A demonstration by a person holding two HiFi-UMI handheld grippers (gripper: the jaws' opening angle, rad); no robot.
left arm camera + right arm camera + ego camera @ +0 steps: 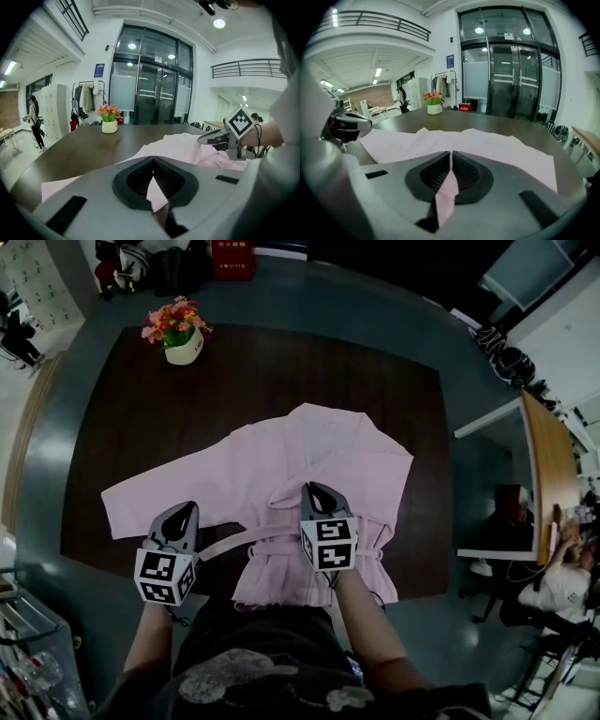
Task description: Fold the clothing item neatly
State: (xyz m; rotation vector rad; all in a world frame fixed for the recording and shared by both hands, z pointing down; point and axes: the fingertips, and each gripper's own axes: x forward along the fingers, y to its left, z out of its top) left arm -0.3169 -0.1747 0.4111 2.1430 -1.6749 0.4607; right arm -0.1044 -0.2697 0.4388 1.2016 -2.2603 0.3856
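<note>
A pink garment lies spread across the near half of a dark table, collar end twd the far side, hem hanging over the near edge, one sleeve stretched out to the left. The person stands at the near edge w/ a gripper in each hand. The left gripper sits at the sleeve's near edge; in the left gripper view its jaws are closed tight on a sliver of pink cloth. The right gripper is over the middle of the garment, beside a small raised fold; in the right gripper view its jaws are likewise pressed together w/ a strip of pink cloth pinched btwn them. A thin belt of the same fabric runs across the lower part of the garment, btwn the two grippers. A flower pot w/ pink and orange blooms stands well apart at the table's far left corner. Glass doors and a clothes rack show in the bkgd
</note>
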